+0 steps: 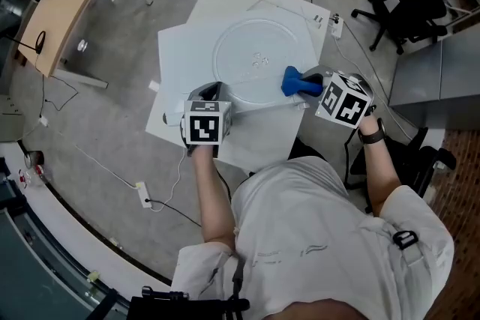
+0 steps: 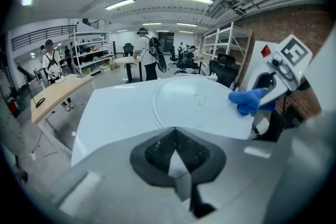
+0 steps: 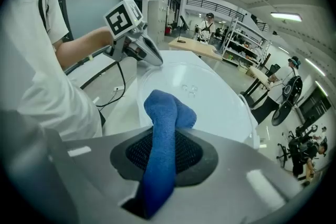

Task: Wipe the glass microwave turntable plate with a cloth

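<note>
Blue terry cloth [image 1: 293,81] clenched in right hand-held gripper [image 1: 309,84] at round glass turntable plate's [image 1: 244,49] right rim, centre leftward; left hand-held gripper [image 1: 214,93] closed nearside.

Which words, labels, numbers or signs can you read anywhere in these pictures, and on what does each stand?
No word or number can be read.
Left cube and right cube: black-and-white square marker patterns, not letters.
Round clear glass turntable plate: raised marks at its middle, too small to read.
Small red sticker beside the right cube: blurred.
</note>
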A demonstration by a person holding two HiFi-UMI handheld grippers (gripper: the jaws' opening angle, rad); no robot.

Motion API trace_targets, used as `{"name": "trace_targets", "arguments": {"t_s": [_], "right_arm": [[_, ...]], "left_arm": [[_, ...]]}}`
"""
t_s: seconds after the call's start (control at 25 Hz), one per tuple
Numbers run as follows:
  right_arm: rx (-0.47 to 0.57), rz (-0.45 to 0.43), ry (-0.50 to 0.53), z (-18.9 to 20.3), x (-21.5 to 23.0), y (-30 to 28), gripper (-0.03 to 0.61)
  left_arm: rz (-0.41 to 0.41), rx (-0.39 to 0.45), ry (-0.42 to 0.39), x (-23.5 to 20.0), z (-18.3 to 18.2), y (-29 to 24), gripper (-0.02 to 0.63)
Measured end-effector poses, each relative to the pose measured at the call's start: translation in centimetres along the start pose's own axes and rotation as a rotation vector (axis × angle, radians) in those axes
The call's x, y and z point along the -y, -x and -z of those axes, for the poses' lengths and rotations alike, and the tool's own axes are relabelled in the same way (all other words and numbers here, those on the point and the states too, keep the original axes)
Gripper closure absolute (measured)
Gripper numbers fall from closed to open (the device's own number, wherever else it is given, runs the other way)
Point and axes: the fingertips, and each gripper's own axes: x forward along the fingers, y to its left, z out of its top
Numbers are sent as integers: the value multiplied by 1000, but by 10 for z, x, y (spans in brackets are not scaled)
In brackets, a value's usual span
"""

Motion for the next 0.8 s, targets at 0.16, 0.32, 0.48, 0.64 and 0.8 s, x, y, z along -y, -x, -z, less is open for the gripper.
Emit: {"name": "trace_targets", "arguments": {"t_s": [0.16,0.32,0.48,0.64,0.8], "right_arm": [[57,-96,34,-24,-30,-9,497],[91,-176,97,-53,-55,-27,497],[110,-200,147,-78,-59,-43,497],[121,-206,183,-99,-48,-59,497],[130,-185,218,-121,-29,-72,499]], "left_arm": [[-16,7,2,-2,3,-2,611],[-13,14,19,0,1,0,611],[-27,23,32,-7,6,-6,611],[-7,16,55,-8,5,-6,611],[-13,18,61,-9,5,-5,611]]}}
